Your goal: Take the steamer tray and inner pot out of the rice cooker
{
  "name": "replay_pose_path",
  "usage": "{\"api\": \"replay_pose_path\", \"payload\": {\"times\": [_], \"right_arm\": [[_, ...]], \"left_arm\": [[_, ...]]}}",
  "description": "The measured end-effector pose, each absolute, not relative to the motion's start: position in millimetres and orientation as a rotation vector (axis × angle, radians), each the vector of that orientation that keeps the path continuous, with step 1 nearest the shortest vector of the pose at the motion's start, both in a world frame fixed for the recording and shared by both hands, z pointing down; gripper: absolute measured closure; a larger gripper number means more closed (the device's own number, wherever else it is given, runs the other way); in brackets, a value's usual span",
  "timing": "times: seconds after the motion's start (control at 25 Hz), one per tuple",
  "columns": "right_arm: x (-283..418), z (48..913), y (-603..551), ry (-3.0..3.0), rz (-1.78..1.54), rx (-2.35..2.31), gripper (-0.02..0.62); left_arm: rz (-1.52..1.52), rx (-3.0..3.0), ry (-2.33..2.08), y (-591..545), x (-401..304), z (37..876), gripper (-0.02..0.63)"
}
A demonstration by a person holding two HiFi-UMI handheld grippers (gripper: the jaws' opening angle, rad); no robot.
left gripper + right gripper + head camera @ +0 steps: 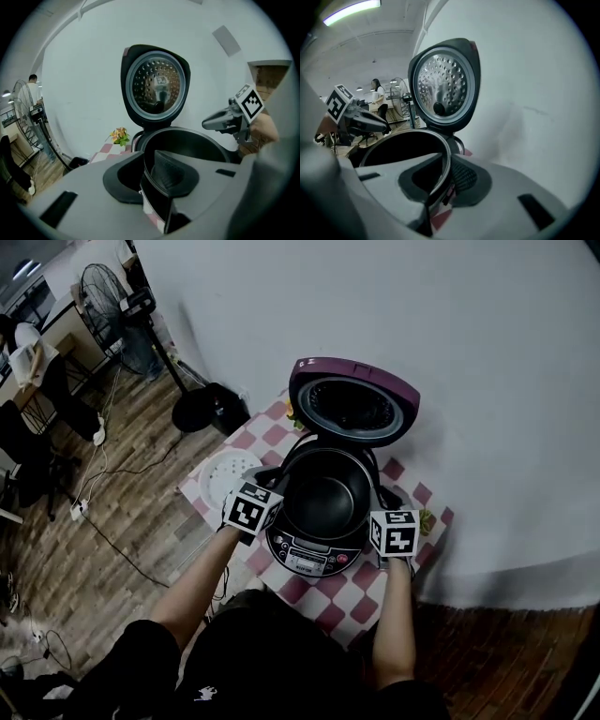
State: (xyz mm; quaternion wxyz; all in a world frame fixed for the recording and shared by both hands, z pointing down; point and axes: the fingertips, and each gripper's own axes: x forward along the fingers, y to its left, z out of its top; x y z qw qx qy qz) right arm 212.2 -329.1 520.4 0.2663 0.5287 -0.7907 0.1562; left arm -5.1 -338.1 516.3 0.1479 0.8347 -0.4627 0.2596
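Note:
The purple rice cooker stands with its lid up, and the black inner pot sits inside it. The white steamer tray lies on the checked cloth to the cooker's left. My left gripper is at the pot's left rim. In the left gripper view the gripper is open, with the pot's rim in the gap. My right gripper is at the right rim. Its own view shows this gripper open a little, the pot's rim running between the jaws beside the textured pad.
The small table with a red-and-white checked cloth stands against a white wall. A small bunch of flowers sits behind the cooker. A floor fan and cables are on the wooden floor at left, with desks and a person beyond.

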Motion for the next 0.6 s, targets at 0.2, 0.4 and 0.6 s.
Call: {"api": "replay_pose_path", "payload": {"times": [0.2,0.4,0.6], "right_arm": [[210,536,-337,-2.102,0.463,1.384,0.446],[202,549,-345,-2.039,0.452,1.302,0.344],[202,568,-358,-1.93,0.426,1.256,0.338]], "left_arm": [[0.784,2.379,-1.246,-348,5,525,0.392],[0.909,2.339,-1.186,-354,12,541,0.313],[1.004,2.307,-1.171,-363,8,555,0.319]]}}
